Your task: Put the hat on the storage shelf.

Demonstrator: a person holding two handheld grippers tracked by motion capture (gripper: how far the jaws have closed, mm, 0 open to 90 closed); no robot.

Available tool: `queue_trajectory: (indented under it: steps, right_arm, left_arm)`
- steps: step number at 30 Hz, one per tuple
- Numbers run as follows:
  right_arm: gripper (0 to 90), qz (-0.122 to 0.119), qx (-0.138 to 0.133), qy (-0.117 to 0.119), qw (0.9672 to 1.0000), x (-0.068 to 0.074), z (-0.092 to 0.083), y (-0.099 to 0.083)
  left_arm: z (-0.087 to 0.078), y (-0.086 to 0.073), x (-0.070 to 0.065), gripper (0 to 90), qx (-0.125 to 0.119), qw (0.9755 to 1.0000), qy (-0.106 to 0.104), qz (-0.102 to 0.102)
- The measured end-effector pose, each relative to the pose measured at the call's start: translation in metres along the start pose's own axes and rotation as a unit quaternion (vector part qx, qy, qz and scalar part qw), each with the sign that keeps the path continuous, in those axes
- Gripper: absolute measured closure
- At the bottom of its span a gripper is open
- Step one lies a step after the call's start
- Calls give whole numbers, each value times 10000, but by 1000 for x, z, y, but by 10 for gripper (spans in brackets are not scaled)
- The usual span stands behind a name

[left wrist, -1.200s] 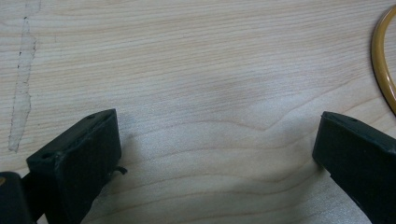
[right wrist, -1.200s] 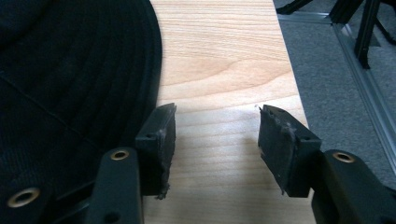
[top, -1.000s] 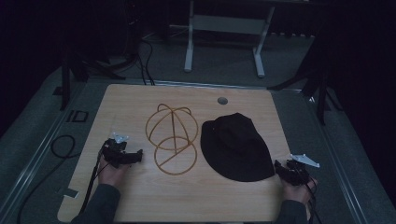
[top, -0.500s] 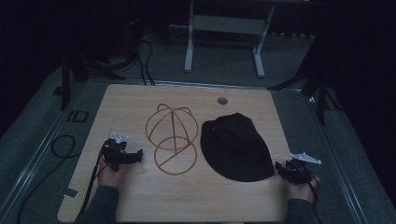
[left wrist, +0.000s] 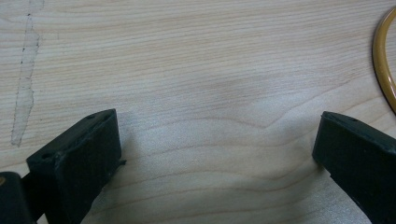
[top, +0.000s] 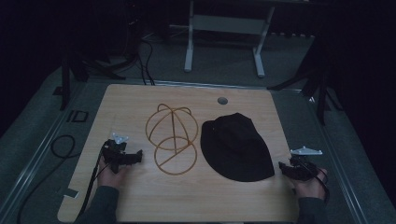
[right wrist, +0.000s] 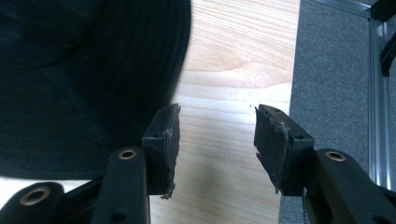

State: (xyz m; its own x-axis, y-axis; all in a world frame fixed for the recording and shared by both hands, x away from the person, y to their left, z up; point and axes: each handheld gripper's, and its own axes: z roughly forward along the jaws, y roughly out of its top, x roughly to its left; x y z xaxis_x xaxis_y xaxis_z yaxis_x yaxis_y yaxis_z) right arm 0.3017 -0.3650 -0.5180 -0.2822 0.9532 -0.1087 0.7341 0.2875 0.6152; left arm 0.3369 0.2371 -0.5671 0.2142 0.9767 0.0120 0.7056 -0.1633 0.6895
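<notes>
Right gripper (top: pixel 286 169) shifted slightly, perhaps — hat (top: pixel 237 147) unmoved.

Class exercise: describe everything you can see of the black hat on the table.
The black hat looks like soft cloth, with a rounded crown and a brim with rows of stitching, seen close in the right gripper view. It lies flat on the right half of the wooden table, beside the gold wire frame; whether they touch is unclear. The right gripper sits just off the brim's near right edge, open, holding nothing.
</notes>
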Motion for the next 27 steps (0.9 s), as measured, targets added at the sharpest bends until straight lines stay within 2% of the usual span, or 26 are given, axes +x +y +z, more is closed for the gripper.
queue_trajectory:
  steps: [7, 11, 12, 16, 27]
  right_arm:
    - [518, -349, 181, 113, 9992, 8, -13, 16]
    - [564, -478, 234, 191, 9984, 11, -20, 24]
    - [564, -595, 286, 279, 9974, 15, -25, 32]
    - [564, -835, 344, 452, 9949, 21, -33, 45]
    - [559, -1243, 534, 627, 9888, 29, -49, 73]
  left_arm:
    - [0, 0, 0, 12, 3, 10000, -3, 1]
    - [-1, 0, 0, 13, 9, 10000, -5, 6]
    - [-1, 0, 0, 13, 8, 10000, -6, 8]
    - [-1, 0, 0, 13, 8, 10000, -5, 6]
    - [-1, -1, 0, 13, 8, 10000, -7, 10]
